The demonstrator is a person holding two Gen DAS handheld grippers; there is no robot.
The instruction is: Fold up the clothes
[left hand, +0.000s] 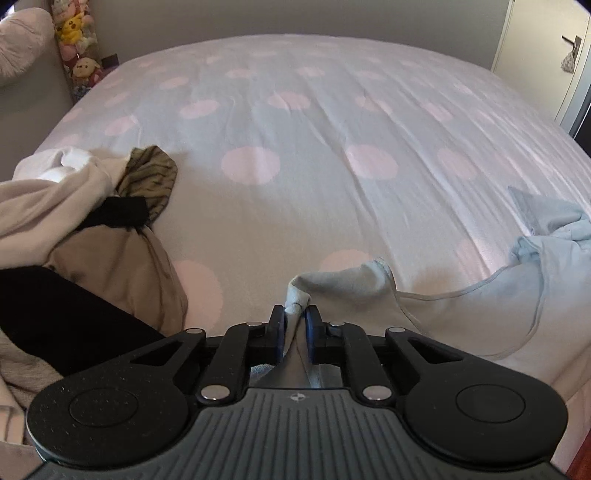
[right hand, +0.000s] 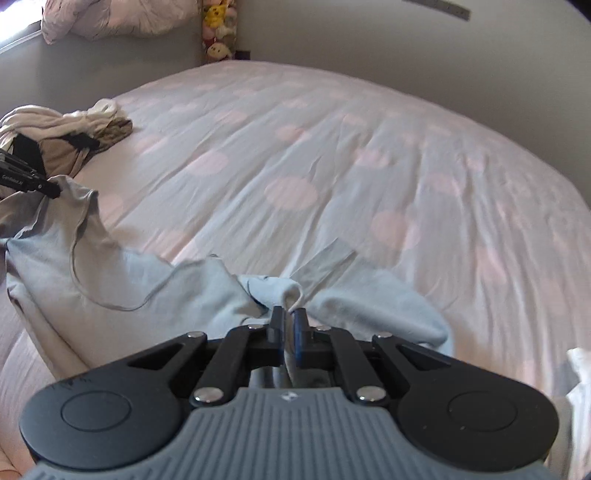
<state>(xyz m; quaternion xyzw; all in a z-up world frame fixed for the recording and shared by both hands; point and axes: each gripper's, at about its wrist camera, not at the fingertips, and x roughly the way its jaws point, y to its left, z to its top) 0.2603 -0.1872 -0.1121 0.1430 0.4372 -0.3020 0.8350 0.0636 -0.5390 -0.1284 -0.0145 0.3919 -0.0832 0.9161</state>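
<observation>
Nearest in each wrist view, a gripper is clamped on a bunched edge of the same pale blue garment (left hand: 461, 317): the left gripper (left hand: 295, 325) pinches a fold at the garment's left end, the right gripper (right hand: 288, 325) a puckered ridge at its right end, cloth squeezed between the pads in both. Holding two separated points along one edge looks like a way to lift and stretch the garment flat before the first fold, so the folding itself seems barely begun. Between the grips the garment sags onto the near part of the bed (left hand: 295, 110), its thin hem seam curving loosely across it. To the left, near the left gripper, a heap of unfolded clothes (left hand: 92, 221) in beige, black, white and olive stripes lies waiting, kept off the middle, which leaves room to spread the garment. The bedsheet is pale with large pink dots, lightly creased. Beyond it, plush toys (left hand: 75, 40) stand stacked in the far left corner beside a pinkish pillow (right hand: 110, 18), and a door with a handle (left hand: 574, 40) shows far right.
</observation>
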